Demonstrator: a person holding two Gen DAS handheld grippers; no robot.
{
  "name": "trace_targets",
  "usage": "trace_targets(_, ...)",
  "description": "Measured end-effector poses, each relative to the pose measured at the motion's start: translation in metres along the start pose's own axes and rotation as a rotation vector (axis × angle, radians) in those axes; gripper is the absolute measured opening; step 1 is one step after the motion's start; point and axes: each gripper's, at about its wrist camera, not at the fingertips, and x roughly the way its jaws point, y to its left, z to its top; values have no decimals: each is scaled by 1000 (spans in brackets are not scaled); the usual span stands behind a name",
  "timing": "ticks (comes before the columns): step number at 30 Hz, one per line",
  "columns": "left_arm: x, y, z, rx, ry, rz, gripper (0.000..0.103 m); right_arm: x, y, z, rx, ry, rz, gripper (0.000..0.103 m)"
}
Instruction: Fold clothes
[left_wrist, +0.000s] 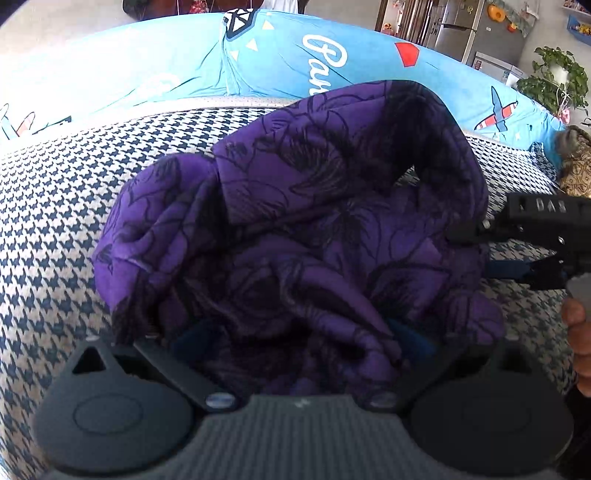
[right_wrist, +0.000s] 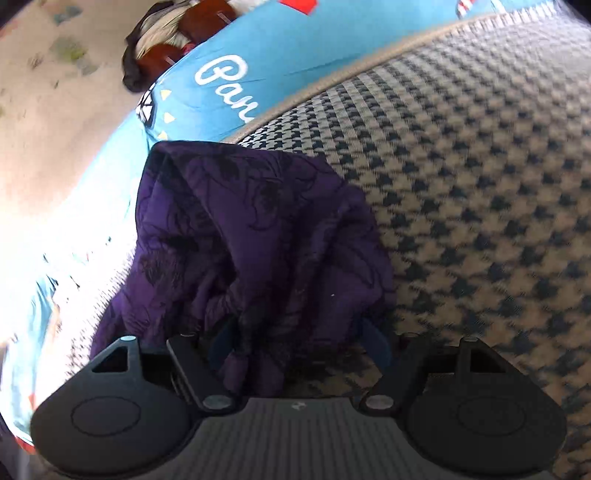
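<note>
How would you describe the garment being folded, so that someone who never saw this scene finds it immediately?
Look at the houndstooth cushion, which lies in front of the bright blue printed sheet. On the cushion sits a bunched purple garment, with the left gripper and the right gripper at its edges. It is the only purple cloth, covered with dark floral outlines.

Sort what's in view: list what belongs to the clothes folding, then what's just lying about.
For the job:
purple garment
left tool
right tool
checked cover, the folding surface

Lying about:
blue sheet
fridge
potted plant
</note>
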Motion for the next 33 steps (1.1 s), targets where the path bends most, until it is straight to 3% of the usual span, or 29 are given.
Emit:
trace_targets(5, 0, 0, -4, 12, 1, -4, 103, 13, 11, 4, -38, -5, 17, 79)
trace_targets(8, 1, 1, -9, 16, 0, -4, 103, 25, 27, 6, -126, -4, 11, 78)
trace_targets(10, 5, 1, -13, 20, -1, 1, 103, 32, 38, 6, -203, -15, -10, 71)
trace_targets(15, 15, 0, -28, 32, -4, 16, 103, 49, 50, 14, -291, -32, -26, 34)
trace_targets(18, 21, -3, -35, 35, -15, 31, 103, 53, 53, 25, -294, -35, 12, 26)
trace_targets(26, 36, -21, -24, 22, -43, 78, 103, 49, 81, 47, -393, -113, 97, 22)
trace_targets(33, 59, -28, 12, -22, -89, 134, 103, 49, 112, 78, -523, -219, 189, 18)
